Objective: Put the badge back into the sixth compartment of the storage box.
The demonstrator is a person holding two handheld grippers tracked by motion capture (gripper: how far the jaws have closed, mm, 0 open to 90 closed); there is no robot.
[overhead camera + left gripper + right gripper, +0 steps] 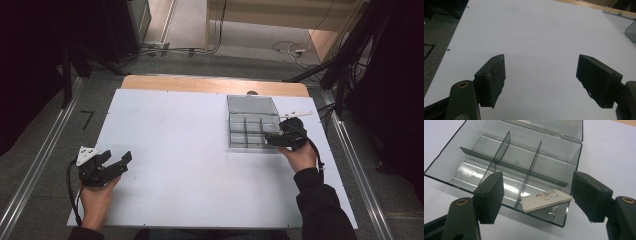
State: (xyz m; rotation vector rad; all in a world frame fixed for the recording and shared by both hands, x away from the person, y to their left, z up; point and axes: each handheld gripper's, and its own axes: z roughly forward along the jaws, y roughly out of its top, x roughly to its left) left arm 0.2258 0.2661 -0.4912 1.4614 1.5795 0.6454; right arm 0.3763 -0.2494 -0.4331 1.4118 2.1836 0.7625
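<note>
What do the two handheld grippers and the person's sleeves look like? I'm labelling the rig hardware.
Both are black two-jaw tools. The left gripper carries a pale grey three-cornered plate and trails a black cable. The right gripper also trails a black cable. Up close, its jaws end in blocky black pads on arms with brass-ringed holes. The right forearm wears a dark sleeve.

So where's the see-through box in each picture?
High view: the see-through box sits right of the middle, towards the far side of the white table.
Left gripper view: probably just its corner, at the top right edge.
Right gripper view: big, across the middle and top.
Shared landmark: the white table under it.
</note>
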